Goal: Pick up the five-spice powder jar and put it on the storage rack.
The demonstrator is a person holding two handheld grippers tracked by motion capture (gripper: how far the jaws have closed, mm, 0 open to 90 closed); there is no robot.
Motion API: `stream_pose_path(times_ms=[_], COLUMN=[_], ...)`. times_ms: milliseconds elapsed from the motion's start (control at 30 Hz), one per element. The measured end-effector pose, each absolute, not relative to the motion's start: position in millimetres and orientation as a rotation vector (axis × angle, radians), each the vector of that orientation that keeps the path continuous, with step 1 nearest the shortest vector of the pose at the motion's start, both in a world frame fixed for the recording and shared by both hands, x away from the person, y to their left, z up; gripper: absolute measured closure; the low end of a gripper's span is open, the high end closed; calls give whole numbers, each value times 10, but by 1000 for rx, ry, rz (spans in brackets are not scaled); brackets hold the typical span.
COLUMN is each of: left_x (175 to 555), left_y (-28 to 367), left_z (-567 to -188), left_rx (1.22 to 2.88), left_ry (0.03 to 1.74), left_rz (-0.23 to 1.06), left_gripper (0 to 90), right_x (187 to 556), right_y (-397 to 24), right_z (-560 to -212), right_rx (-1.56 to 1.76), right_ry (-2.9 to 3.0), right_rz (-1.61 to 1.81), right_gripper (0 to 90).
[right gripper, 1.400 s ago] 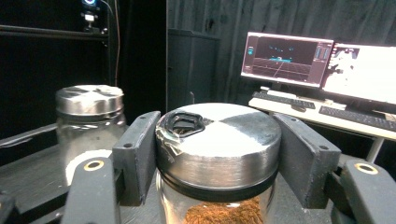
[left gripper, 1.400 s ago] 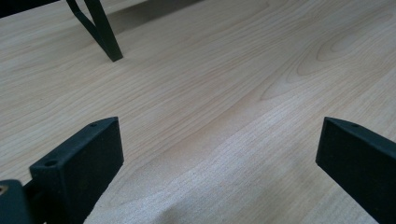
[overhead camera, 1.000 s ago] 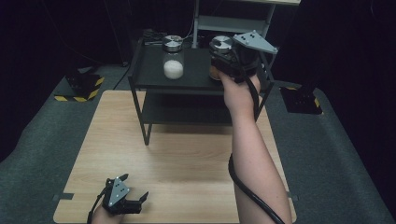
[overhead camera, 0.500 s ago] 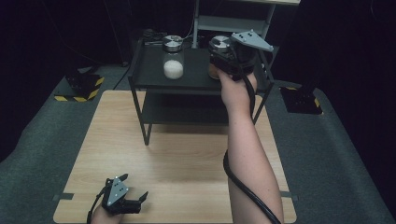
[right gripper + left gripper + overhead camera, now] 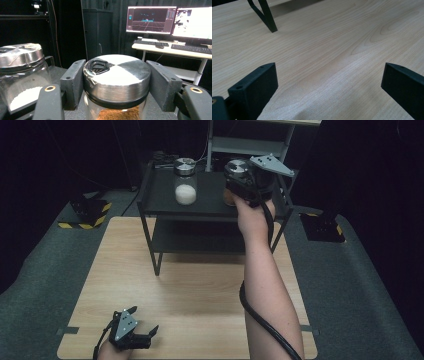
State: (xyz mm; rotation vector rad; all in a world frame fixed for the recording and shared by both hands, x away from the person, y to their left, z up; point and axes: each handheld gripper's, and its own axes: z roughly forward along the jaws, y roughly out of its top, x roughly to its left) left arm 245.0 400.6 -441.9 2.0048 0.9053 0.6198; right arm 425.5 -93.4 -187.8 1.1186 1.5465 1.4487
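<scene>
The high view looks forward and down over the whole table (image 5: 200,290), the left gripper view skims that tabletop close up toward the rack leg (image 5: 265,16) at 11 o'clock, and the right gripper view faces level, very near the brown-filled jar (image 5: 117,82) on the rack that the high view shows at 12 o'clock.

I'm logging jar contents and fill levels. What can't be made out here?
- Brown-filled jar: the right gripper view's bottom edge cuts off its lower body; in the high view the right claw and hand cover it.
- White-filled jar: contents too small in the high view; cut by the right gripper view's left edge.
</scene>
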Motion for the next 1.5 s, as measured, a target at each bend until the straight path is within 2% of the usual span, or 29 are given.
stream_pose_path(times_ms=[533, 767, 800, 933, 1000, 1100, 1500], left_x=[2443, 2443, 2442, 2440, 2439, 2437, 2444], left_y=[4003, 3998, 3995, 3991, 3986, 3987, 3973], left_z=[-4421, -4417, -4417, -4414, -4415, -4415, -4409], left_rx=[2002, 2007, 2007, 2011, 2011, 2012, 2020], left_ry=[909, 908, 909, 905, 906, 904, 905], left_rz=[623, 623, 625, 628, 629, 631, 631], left_gripper=[9, 9, 9, 9, 9, 9, 9], right_x=[4288, 4244, 4215, 4157, 4110, 4045, 3658], right_y=[-984, -1009, -1018, -1041, -1051, -1095, -1200], right_z=[-1816, -1771, -1779, -1809, -1843, -1884, -2041], right_rx=[1125, 1110, 1110, 1102, 1106, 1093, 1022], right_ry=[1583, 1597, 1592, 1586, 1578, 1583, 1626], right_rz=[1445, 1441, 1453, 1475, 1490, 1502, 1551], right_gripper=[340, 234, 178, 122, 49, 1, 0])
